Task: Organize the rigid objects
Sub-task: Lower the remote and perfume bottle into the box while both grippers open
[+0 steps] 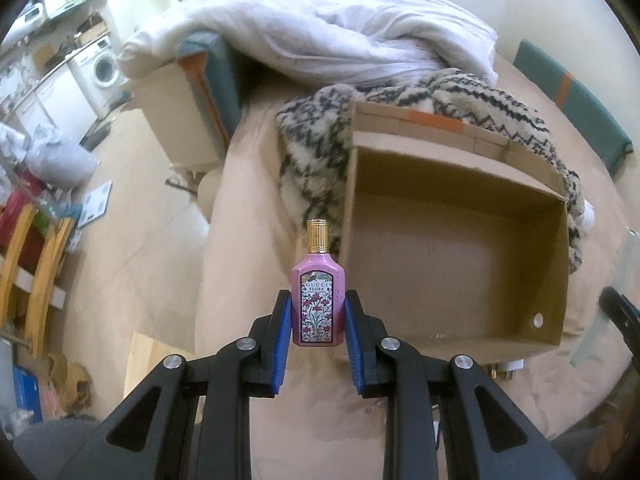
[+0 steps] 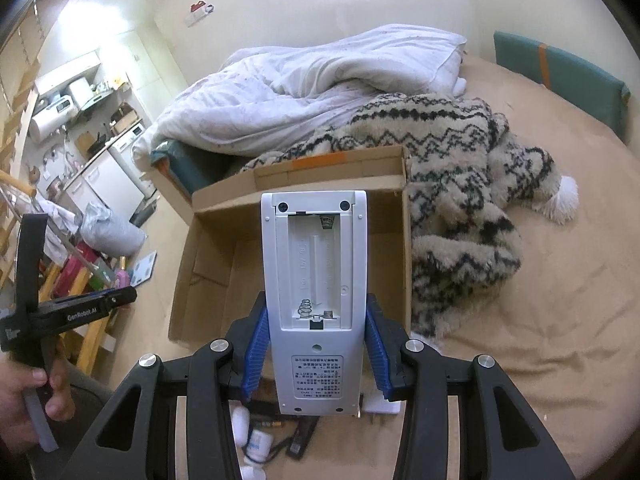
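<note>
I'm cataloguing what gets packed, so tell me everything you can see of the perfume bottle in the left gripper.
The perfume bottle is small, of glossy pink glass by its look, with angled shoulders, a ribbed gold cap and a floral front label reading Gucci Flora. It stands upright, clamped at its lower sides between the blue pads of the left gripper, lifted clear of the bed and just left of the open cardboard box. Nothing else touches it.

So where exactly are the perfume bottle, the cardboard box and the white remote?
perfume bottle [image 1: 318, 304], left wrist view, flowered front label.
cardboard box [image 1: 448, 264], left wrist view, bare inside floor.
white remote [image 2: 316, 372], right wrist view, lower back panel.
</note>
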Motion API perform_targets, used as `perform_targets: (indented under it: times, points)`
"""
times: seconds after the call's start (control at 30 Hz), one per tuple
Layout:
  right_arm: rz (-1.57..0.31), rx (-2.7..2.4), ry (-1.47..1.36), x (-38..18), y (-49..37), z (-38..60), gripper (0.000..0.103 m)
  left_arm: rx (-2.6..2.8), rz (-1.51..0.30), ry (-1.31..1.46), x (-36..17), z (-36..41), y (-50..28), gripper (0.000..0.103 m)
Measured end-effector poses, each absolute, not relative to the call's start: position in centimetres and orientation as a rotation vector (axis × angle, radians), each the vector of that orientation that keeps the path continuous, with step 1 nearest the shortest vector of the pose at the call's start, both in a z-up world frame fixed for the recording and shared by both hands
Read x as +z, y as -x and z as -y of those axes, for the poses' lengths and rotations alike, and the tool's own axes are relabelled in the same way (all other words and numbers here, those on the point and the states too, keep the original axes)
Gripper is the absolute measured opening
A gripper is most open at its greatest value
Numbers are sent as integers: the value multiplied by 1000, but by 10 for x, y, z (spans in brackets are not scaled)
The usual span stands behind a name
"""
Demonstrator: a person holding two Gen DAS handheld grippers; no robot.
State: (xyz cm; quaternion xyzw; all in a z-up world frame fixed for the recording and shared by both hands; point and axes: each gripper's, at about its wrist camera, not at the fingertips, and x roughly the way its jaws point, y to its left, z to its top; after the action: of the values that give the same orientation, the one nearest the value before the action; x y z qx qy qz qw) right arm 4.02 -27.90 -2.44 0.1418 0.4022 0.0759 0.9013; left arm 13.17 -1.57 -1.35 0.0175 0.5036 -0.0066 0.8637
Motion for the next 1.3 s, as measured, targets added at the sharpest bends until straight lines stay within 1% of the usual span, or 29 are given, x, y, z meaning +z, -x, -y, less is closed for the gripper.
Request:
perform_targets:
  times: [0.23, 0.5, 0.83, 1.07, 1.3]
  points:
    - [-865, 166, -333, -37, -77, 282, 46, -76, -1043, -98, -22, 54, -157, 23]
    - [-929, 161, -300, -57, -109, 270, 46, -101, -1083, -139, -55, 80, -179, 23]
    - [-1072, 152, -197, -99, -126, 245, 46, -115, -1146, -132, -100, 85, -192, 23]
    - [-1102, 71, -73, -114, -124, 238, 46, -111, -1166, -146, -112, 87, -194, 23]
    - [-1114, 52, -66, -117, -128, 240, 46, -97, -1170, -159, -117, 85, -198, 23]
